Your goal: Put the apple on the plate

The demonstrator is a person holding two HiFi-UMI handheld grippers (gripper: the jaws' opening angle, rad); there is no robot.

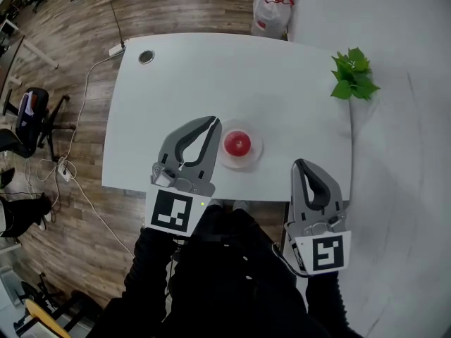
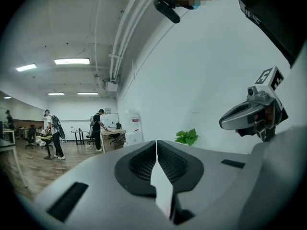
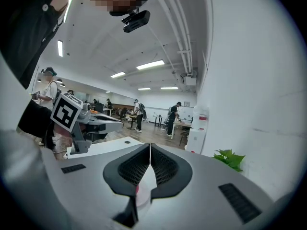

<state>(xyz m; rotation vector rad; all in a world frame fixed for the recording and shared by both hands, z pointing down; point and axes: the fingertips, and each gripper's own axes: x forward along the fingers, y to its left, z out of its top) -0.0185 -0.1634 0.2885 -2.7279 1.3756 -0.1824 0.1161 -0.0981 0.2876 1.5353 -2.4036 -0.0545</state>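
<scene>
A red apple (image 1: 237, 144) sits on a small clear plate (image 1: 254, 153) near the front edge of the white table (image 1: 211, 76). My left gripper (image 1: 213, 121) hangs just left of the plate, raised above the table, its jaws shut on nothing. My right gripper (image 1: 299, 163) is to the right of the plate near the table's front corner, also shut and empty. In the left gripper view the jaws (image 2: 156, 142) meet, and the right gripper (image 2: 254, 114) shows beside them. In the right gripper view a sliver of the apple (image 3: 137, 189) shows beneath the shut jaws (image 3: 150, 145).
A green plant (image 1: 354, 74) stands at the table's far right edge by a white wall. A cable hole (image 1: 146, 57) marks the far left corner. A water jug (image 1: 271, 13) stands behind the table, an office chair (image 1: 28, 118) and cables on the wooden floor to the left.
</scene>
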